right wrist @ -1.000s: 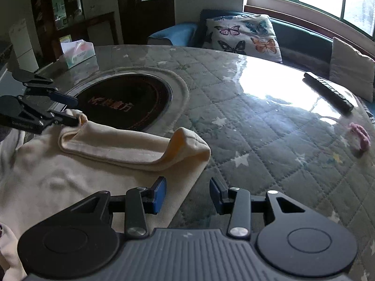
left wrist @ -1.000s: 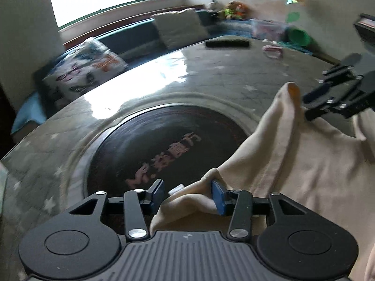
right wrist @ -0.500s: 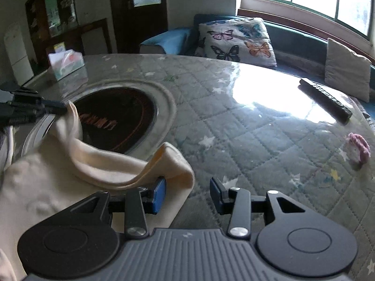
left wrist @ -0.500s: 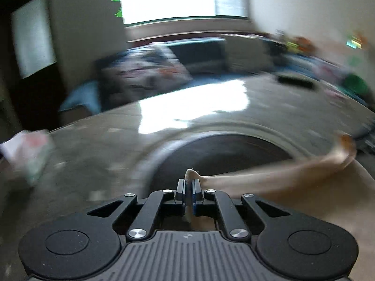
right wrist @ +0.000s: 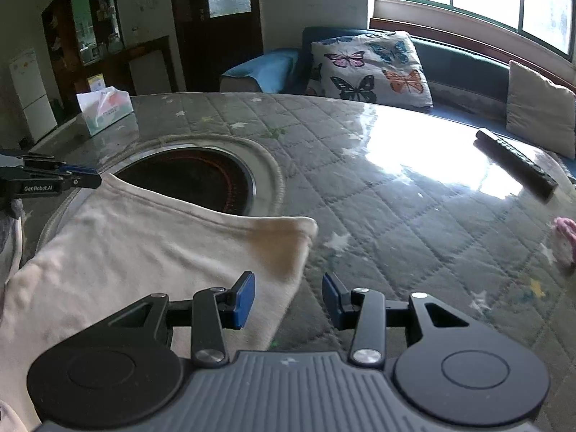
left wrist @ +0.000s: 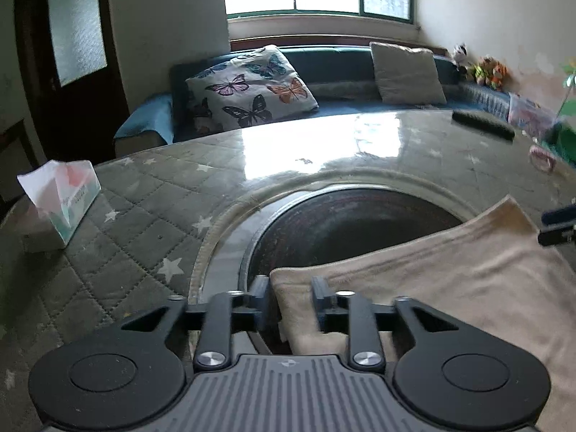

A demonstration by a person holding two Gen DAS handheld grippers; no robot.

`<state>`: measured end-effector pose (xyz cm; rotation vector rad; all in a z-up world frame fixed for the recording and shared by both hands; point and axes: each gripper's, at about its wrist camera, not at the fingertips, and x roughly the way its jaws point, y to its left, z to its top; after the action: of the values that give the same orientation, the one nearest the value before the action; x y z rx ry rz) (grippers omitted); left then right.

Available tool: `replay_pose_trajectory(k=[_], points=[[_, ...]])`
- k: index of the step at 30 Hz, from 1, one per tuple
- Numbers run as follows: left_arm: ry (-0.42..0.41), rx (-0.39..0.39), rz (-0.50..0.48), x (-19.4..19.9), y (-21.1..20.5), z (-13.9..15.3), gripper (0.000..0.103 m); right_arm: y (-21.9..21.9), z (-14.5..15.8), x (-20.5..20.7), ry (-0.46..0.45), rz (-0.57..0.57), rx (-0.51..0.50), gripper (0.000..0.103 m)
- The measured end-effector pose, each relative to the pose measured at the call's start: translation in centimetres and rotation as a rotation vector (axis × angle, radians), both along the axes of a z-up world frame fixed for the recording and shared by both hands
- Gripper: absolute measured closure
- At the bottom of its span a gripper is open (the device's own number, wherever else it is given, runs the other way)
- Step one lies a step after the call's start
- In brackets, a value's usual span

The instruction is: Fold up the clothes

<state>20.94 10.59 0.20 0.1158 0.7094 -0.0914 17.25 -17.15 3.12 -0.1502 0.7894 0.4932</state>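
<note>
Cloth [right wrist: 144, 259] lies flat on desk [right wrist: 396, 208], folded edge at 12 o'clock over dark disc [right wrist: 194, 176]. Left tongs [left wrist: 289, 297] opening, corner between, unpressed. Right tongs [right wrist: 288, 298] parted, empty. Further folds remain.

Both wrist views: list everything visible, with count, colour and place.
garment: one, cream, flat on the table, part over the dark disc
table: one, grey quilted star cover, glossy
dark disc: one, black, table centre
tissue box: one, white and green, far left
remote: one, black, far right
pink item: one, right edge, unclear
butterfly cushion: one, white, on sofa
plain cushion: one, beige, on sofa
left tool: jaws opening, garment corner between them
right tool: open, at the garment's right edge
</note>
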Motion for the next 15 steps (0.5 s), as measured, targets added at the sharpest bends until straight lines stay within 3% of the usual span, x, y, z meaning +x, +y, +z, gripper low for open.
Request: replay_pose_trajectory(k=[4,12,15], points=[[-0.001,0.017,-0.015,-1.1,-0.5,0.2,0.047,0.6,0.5,-1.4,-0.003,0.043,0.001,0.06],[-0.03,0.037,-0.071,-5.4,-3.1,1.2,0.005,1.8,0.9,-6.2,0.007,0.116,-0.001,0.047],[-0.046,0.054,-0.104,-7.7,-4.4,1.3,0.0,2.4,0.8,-8.3,0.019,0.148,0.01,0.043]])
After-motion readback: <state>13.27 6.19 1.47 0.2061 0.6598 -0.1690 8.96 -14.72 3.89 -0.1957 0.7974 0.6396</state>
